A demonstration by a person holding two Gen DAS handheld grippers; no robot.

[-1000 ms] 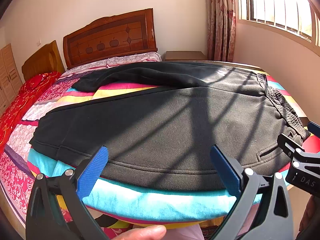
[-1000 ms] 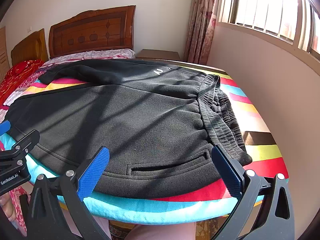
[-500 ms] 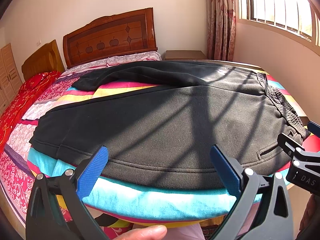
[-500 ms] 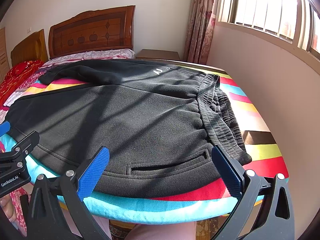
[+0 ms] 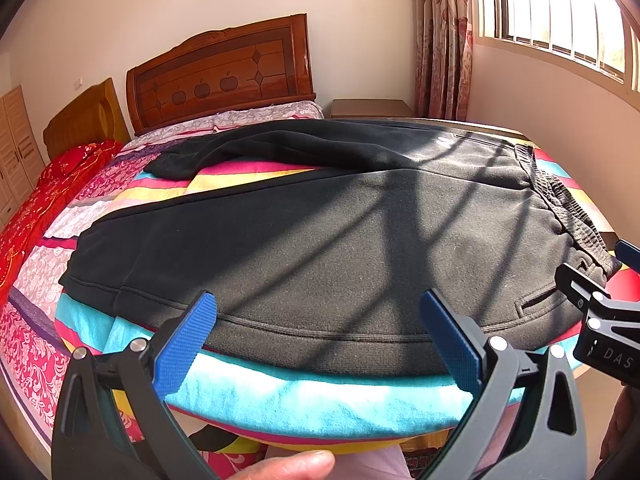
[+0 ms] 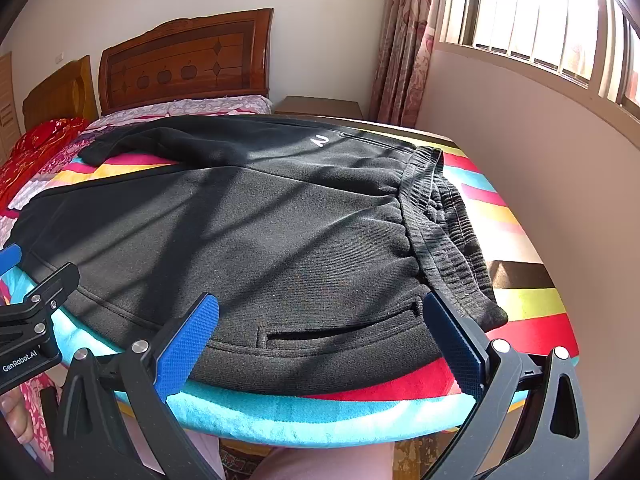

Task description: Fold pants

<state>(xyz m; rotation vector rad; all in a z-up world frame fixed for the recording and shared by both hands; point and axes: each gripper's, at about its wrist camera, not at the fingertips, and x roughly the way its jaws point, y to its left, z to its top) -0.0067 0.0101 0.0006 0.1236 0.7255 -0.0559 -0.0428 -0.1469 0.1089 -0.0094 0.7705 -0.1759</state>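
Observation:
Black sweatpants (image 5: 320, 232) lie spread on the striped bedspread, waistband (image 6: 444, 220) to the right and the two legs running left. The near leg ends at a cuff (image 5: 92, 276). A pocket slit (image 6: 340, 334) sits near the front edge. My left gripper (image 5: 320, 340) is open and empty, hovering at the near edge over the near leg's side seam. My right gripper (image 6: 320, 344) is open and empty, just in front of the pocket and near the waistband corner. Each gripper shows at the side of the other's view.
The bed's front edge (image 5: 320, 408) is directly below both grippers. A wooden headboard (image 5: 220, 76) stands at the back, a nightstand (image 5: 370, 108) beside it. A wall and window (image 6: 540, 40) run along the right. A second bed with red cover (image 5: 40, 200) lies left.
Both views have barely shifted. The grippers stay open at the bed's front edge and the pants have not moved.

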